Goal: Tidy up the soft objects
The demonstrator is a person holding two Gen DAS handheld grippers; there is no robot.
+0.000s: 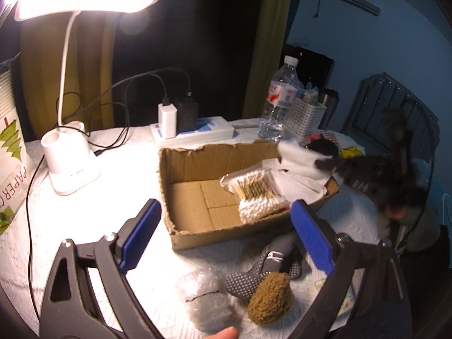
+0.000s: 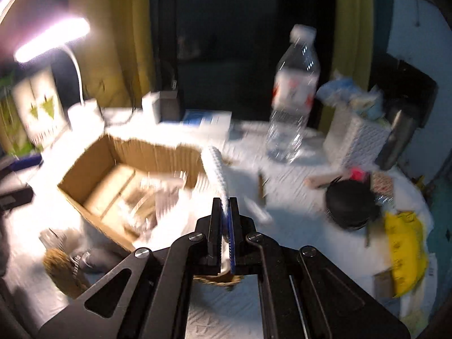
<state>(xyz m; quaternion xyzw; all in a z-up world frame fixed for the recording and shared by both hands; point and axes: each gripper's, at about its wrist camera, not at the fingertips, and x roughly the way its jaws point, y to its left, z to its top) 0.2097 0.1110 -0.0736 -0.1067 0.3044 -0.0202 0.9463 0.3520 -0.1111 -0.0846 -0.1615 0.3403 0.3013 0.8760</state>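
Observation:
An open cardboard box (image 1: 180,186) sits mid-table and holds a bag of cotton swabs (image 1: 254,195) and white padding. My left gripper (image 1: 226,226) is open and empty above the box's near wall. In front of it lie grey dotted socks (image 1: 262,271), a brown sponge (image 1: 271,299) and a bubble-wrap bundle (image 1: 206,299). My right gripper (image 2: 225,214) is shut on a white textured cloth (image 2: 216,169) and holds it over the right end of the box (image 2: 93,175). It also shows blurred in the left wrist view (image 1: 325,165).
A lit desk lamp (image 1: 70,163), a power strip with chargers (image 1: 192,132), a water bottle (image 1: 278,99) and a white basket (image 1: 308,115) stand behind the box. A black round case (image 2: 350,206) and a yellow bag (image 2: 404,251) lie at the right.

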